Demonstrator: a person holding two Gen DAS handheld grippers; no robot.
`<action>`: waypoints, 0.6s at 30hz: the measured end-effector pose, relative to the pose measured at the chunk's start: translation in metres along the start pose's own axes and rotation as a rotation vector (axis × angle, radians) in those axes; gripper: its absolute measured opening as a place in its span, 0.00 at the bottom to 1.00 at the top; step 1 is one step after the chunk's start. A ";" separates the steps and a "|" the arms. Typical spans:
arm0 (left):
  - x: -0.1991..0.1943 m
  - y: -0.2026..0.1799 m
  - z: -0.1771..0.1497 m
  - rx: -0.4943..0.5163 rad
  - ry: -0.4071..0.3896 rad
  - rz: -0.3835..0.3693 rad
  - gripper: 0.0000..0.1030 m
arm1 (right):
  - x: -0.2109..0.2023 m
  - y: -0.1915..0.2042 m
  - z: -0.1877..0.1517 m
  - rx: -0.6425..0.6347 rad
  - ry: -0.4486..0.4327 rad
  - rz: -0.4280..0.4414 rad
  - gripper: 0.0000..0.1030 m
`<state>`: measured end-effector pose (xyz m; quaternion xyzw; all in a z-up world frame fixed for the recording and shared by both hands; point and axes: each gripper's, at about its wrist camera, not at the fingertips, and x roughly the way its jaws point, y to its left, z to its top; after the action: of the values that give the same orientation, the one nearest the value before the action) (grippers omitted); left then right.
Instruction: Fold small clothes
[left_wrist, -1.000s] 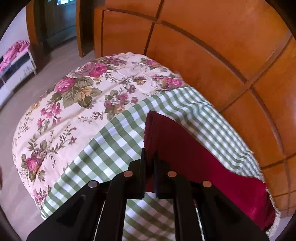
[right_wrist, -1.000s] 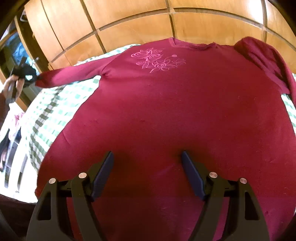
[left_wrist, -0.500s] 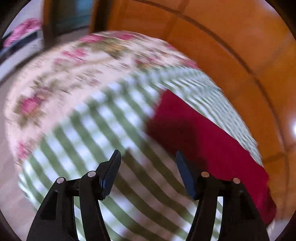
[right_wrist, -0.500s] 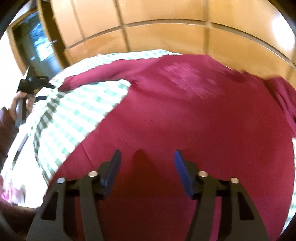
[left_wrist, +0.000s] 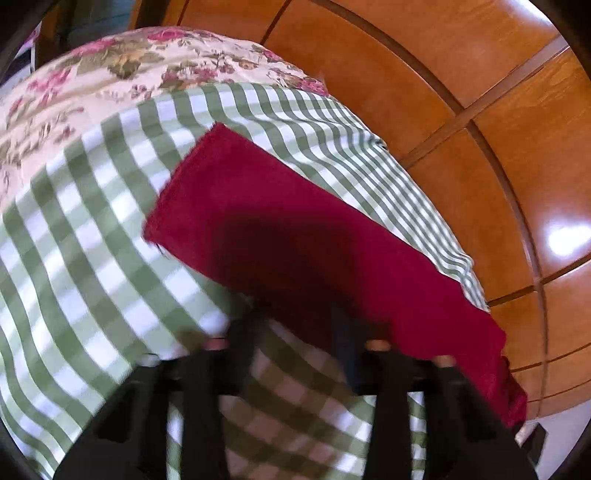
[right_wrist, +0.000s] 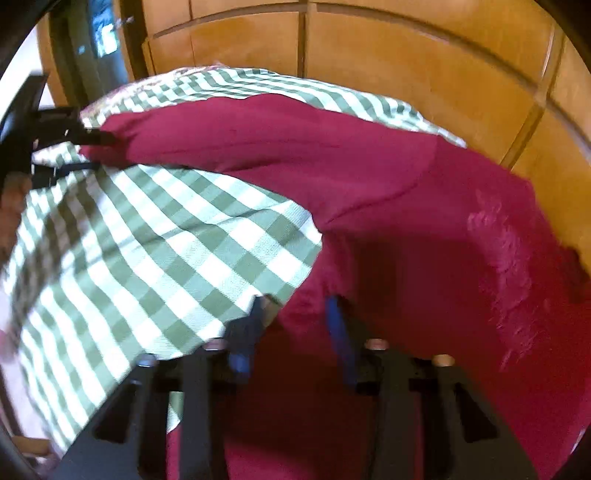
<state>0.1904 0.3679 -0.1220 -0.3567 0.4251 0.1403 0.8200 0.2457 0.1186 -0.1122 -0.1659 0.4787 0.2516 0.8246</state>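
The red long-sleeved shirt (right_wrist: 424, 221) lies spread over a green checked cloth (left_wrist: 92, 258) that covers a floral bedspread (left_wrist: 92, 81), with wooden panels (left_wrist: 480, 110) behind filling the top and right of both views. In the left view the left hand-held gripper (left_wrist: 297, 314) is closing at bottom centre, its blurred fingers showing a gap over the lower edge of the outstretched sleeve (left_wrist: 295, 229). In the right view the right hand-held gripper (right_wrist: 293, 306) is likewise closing, a gap between its blue pads (right_wrist: 334, 321), with the shirt's side edge below the armpit between them.
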 end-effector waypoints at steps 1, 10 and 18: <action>0.001 -0.002 0.005 0.013 -0.009 0.006 0.09 | -0.004 -0.004 0.001 0.015 -0.003 0.022 0.07; -0.022 0.012 0.033 -0.079 -0.089 0.141 0.34 | -0.024 -0.025 -0.011 0.049 -0.002 0.216 0.06; -0.049 0.018 -0.012 -0.067 -0.130 0.278 0.52 | -0.037 -0.045 -0.033 0.302 -0.076 0.388 0.63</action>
<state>0.1444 0.3758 -0.0954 -0.3117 0.4114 0.2896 0.8061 0.2327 0.0548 -0.0944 0.0636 0.5025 0.3367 0.7938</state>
